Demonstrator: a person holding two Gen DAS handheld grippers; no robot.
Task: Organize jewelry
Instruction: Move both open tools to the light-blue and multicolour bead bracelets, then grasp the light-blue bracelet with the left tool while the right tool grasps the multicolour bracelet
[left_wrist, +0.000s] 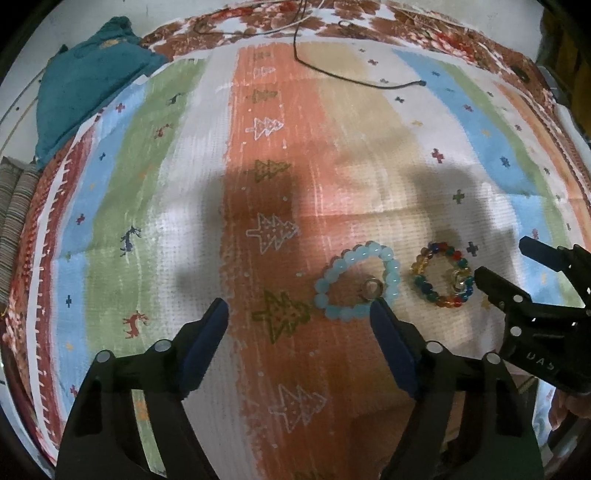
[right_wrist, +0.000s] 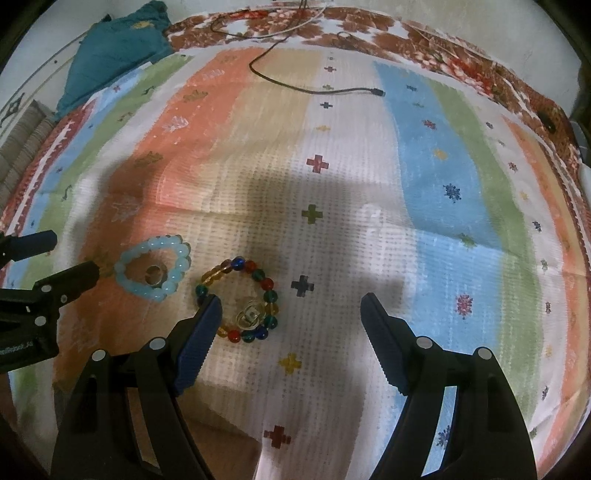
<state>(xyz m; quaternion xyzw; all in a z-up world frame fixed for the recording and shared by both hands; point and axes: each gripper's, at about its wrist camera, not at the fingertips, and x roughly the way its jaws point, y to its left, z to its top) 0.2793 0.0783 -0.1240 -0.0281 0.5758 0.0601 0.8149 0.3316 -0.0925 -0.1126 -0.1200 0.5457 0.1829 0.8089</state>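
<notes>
Item: pale blue bead bracelet (left_wrist: 357, 283), a ring (left_wrist: 369, 288) lying inside it, on the striped cloth (left_wrist: 184, 221) beside a multicoloured bracelet (right_wrist: 236, 300). Left tool (left_wrist: 300, 311) and right tool (right_wrist: 291, 303) are held spread, nothing pinched. Beads are best approached squarely, one strand taken.

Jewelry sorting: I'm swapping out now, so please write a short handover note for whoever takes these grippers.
Left gripper: open, empty, beside the light blue bracelet.
Right gripper: open, empty, over the multicolour bracelet.
Both bracelets lie side by side on the striped cloth, a ring inside the blue one and small rings inside the other.
Nothing is gripped yet; all the sorting is left.
</notes>
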